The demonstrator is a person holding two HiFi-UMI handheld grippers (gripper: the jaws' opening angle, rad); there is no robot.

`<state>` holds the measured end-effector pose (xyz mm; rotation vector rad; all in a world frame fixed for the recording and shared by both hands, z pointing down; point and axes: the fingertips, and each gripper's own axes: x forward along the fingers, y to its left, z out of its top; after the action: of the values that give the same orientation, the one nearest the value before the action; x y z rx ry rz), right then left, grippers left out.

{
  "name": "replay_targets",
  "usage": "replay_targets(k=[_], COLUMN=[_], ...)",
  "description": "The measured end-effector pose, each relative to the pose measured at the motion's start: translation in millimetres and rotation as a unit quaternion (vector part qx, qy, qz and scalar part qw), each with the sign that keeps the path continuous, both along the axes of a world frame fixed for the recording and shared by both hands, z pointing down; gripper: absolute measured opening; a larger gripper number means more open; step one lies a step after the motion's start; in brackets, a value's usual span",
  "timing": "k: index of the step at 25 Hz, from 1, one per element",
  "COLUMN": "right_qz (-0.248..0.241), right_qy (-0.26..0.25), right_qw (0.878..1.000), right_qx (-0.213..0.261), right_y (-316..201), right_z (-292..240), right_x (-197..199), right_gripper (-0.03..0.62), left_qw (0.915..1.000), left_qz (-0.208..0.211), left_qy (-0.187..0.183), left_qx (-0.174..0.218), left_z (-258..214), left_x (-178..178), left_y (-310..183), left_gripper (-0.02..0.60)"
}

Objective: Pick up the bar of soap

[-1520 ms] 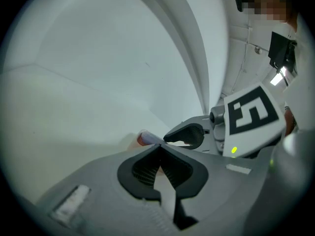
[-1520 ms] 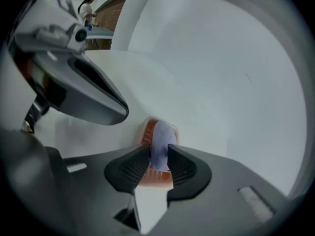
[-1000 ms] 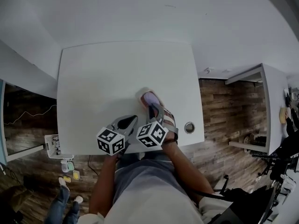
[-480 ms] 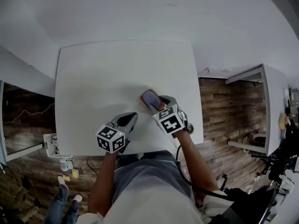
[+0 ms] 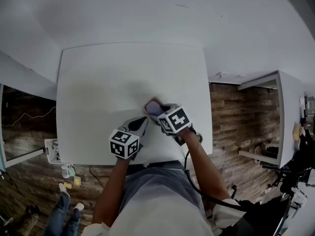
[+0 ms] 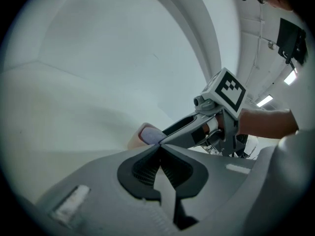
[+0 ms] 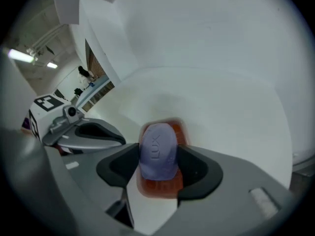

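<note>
Where soap bar (image 7: 158, 150) lies near front edge, wide tabletop (image 5: 108, 82) stretches beyond

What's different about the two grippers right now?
The left gripper has its jaws shut together. The right gripper has its jaws apart, and they have just been opening.
The left gripper holds nothing. The right gripper has the purple bar of soap between its jaws, sitting on an orange dish.
The left gripper lies flatter, while the right gripper tips down more steeply.
Both are grey, and each carries a black-and-white marker cube.
</note>
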<state>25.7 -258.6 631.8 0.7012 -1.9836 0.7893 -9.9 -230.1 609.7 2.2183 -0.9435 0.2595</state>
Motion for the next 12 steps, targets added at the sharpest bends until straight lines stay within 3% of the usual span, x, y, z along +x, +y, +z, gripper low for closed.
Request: replay_targets(k=[5, 12], right_qz=[0.014, -0.023], right_qy=[-0.098, -0.1], right_qw=[0.988, 0.986], right_qx=[-0.12, -0.131], right_y=[11.6, 15.2], right_z=[-4.2, -3.1], right_x=[-16.3, -18.1], right_gripper=[0.252, 0.253], left_qw=[0.9998, 0.9999], left_qz=[-0.009, 0.0], left_qy=[-0.009, -0.009], left_qx=[-0.015, -0.014], left_z=[6.8, 7.4], left_x=[-6.0, -4.7], left_y=[-2.7, 0.9], left_gripper=[-0.009, -0.011])
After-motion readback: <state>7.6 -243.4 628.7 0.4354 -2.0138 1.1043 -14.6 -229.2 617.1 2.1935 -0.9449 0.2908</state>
